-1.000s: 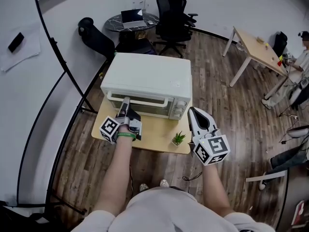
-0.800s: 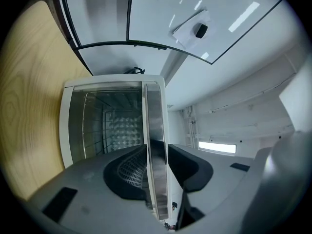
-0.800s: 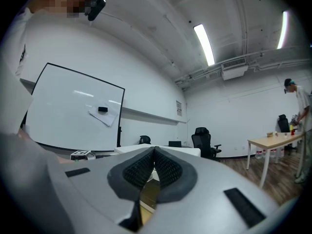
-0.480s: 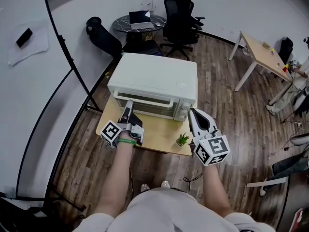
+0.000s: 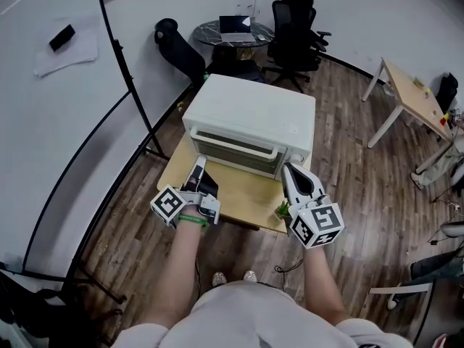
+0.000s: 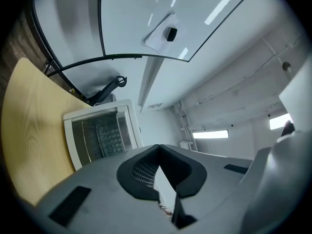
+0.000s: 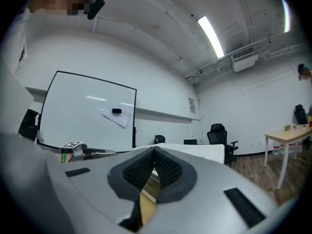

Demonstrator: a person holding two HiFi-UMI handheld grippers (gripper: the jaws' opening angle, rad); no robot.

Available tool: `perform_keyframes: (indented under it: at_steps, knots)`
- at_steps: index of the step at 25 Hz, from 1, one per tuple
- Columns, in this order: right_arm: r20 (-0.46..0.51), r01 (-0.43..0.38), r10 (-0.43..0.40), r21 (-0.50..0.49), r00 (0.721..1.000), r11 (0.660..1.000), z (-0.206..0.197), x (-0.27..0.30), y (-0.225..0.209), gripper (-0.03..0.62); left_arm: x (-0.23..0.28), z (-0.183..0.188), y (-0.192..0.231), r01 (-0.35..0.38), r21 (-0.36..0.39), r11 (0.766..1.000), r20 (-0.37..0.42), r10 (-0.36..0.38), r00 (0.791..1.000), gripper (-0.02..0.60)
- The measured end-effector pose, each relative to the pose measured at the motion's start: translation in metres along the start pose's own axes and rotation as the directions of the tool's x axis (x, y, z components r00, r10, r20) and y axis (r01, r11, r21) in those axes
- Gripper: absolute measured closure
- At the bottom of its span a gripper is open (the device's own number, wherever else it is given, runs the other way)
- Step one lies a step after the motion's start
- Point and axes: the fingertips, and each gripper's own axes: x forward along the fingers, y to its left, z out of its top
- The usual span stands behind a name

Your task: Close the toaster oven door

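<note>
The white toaster oven [image 5: 250,125] stands on a small wooden table [image 5: 239,194]. Its glass door [image 5: 235,153] is upright against the front; it also fills the left gripper view [image 6: 100,135]. My left gripper [image 5: 199,167] hovers over the table, a short way in front of the door and apart from it. Its jaws have just been closing and are now shut [image 6: 158,146] with nothing between them. My right gripper [image 5: 288,169] is near the oven's right front corner, shut [image 7: 154,151] and empty.
A small green plant [image 5: 281,209] stands at the table's front right, partly hidden behind the right gripper. A curved black rail [image 5: 123,78] and a whiteboard wall run along the left. Office chairs [image 5: 297,27] and a round table stand behind the oven, and a desk [image 5: 409,93] is at the right.
My left gripper has drawn back from the oven door toward the table's front edge. The right gripper has shifted slightly. The head view has swung, so the oven sits further right.
</note>
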Motion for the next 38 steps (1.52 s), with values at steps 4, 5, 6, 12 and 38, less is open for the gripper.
perform_keyframes:
  at_steps: [4, 5, 6, 12, 38]
  knots:
    - [-0.003, -0.021, 0.021, 0.002, 1.0, 1.0, -0.002, 0.006, 0.009, 0.594, -0.005, 0.007, -0.02, -0.021, 0.235, 0.972, -0.045, 0.033, 0.998, 0.569]
    - [-0.004, -0.024, 0.024, 0.003, 1.0, 1.0, -0.002, 0.007, 0.01, 0.594, -0.007, 0.008, -0.025, -0.027, 0.312, 0.95, -0.061, 0.048, 0.997, 0.569]
    - [-0.004, -0.026, 0.026, 0.003, 1.0, 1.0, -0.003, 0.008, 0.011, 0.594, -0.008, 0.008, -0.029, -0.028, 0.382, 0.924, -0.074, 0.06, 0.995, 0.569]
    - [-0.002, -0.017, 0.017, -0.008, 1.0, 1.0, -0.002, 0.013, 0.01, 0.594, -0.007, 0.004, -0.064, -0.011, 0.803, 0.596, -0.104, 0.158, 0.982, 0.569]
    - [-0.012, 0.034, -0.035, -0.07, 0.999, 0.997, -0.001, 0.001, -0.002, 0.594, -0.017, -0.032, -0.077, 0.049, 0.966, 0.253, -0.119, 0.272, 0.955, 0.569]
